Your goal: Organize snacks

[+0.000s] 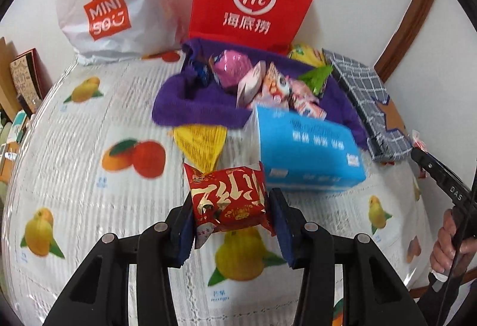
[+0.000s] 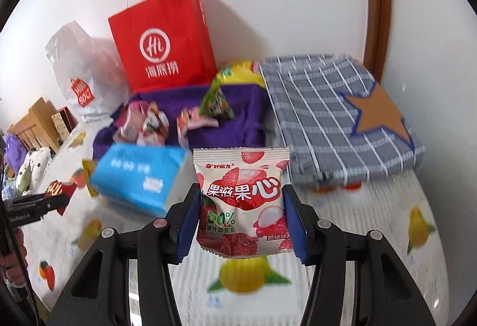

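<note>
Judging from how things lie, sits partway through: holds several wrapped snacks already in the purple fabric bin [image 1: 190, 105] at centre frame of the left wrist view, among them a pink packet [image 1: 231, 68] and a green triangular packet [image 1: 317, 78], yet leaves a yellow packet [image 1: 201, 144] flat on the fruit-print tablecloth [image 1: 74, 171] just below the bin's front edge, and a blue tissue pack [image 1: 310, 153] leaning at the bin's lower right. Carries two more snacks, neither yet put away. Shows the left gripper [image 1: 229, 224] clamped on a red and gold packet [image 1: 228, 200] in the lower middle of that view, pads pressing both side edges, packet upright and clear of the cloth, near the tissue pack's lower left corner and below the yellow packet. Shows the right gripper [image 2: 240, 224] clamped likewise on a white and red lychee gummy bag [image 2: 241, 200] at lower centre of the right wrist view, bag upright with its top seam rising above the fingers, the bin [image 2: 226, 129] just behind it in the picture and the tissue pack [image 2: 137, 177] to its left. Places a grey checked cloth box with an orange star [image 2: 342, 114] at right of that view, beside the bin, and a red paper bag [image 2: 162, 42] behind it. Leaves it unclear which container each held snack belongs in.
</note>
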Demonstrator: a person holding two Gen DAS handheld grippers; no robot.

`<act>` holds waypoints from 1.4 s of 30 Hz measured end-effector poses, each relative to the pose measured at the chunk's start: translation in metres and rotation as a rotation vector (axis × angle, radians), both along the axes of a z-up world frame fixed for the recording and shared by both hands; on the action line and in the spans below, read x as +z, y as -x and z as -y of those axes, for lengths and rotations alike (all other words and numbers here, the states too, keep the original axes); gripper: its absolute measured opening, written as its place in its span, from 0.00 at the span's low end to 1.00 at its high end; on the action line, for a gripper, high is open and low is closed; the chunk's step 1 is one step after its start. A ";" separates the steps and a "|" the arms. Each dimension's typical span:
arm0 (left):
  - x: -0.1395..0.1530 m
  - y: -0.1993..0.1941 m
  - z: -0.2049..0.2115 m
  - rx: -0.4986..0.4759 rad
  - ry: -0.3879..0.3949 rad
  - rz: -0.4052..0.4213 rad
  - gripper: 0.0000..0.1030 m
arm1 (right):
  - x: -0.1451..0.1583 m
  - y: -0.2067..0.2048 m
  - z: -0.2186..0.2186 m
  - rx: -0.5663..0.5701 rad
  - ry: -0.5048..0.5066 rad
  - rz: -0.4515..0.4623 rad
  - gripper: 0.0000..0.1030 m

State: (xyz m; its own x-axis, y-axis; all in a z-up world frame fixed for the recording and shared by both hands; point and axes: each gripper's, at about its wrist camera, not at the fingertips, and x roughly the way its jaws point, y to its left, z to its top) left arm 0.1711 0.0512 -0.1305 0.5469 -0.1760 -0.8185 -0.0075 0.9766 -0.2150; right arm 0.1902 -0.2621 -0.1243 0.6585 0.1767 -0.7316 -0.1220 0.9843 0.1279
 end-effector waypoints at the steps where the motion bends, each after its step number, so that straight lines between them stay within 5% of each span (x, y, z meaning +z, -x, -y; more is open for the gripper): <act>1: 0.004 -0.004 -0.001 0.000 0.002 0.006 0.43 | 0.004 -0.006 -0.003 0.001 0.007 0.007 0.52; 20: 0.048 -0.108 -0.008 -0.002 -0.082 0.077 0.43 | 0.031 -0.113 -0.058 0.003 0.051 0.054 0.52; 42: 0.008 -0.175 -0.031 -0.004 -0.007 0.004 0.43 | -0.034 -0.157 -0.065 0.028 0.032 -0.040 0.52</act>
State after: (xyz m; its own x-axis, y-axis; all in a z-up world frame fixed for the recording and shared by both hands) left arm 0.3466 0.0819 -0.1227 0.5497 -0.1723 -0.8174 -0.0032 0.9781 -0.2083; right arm 0.3468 -0.1969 -0.1586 0.6239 0.1710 -0.7626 -0.1453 0.9841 0.1018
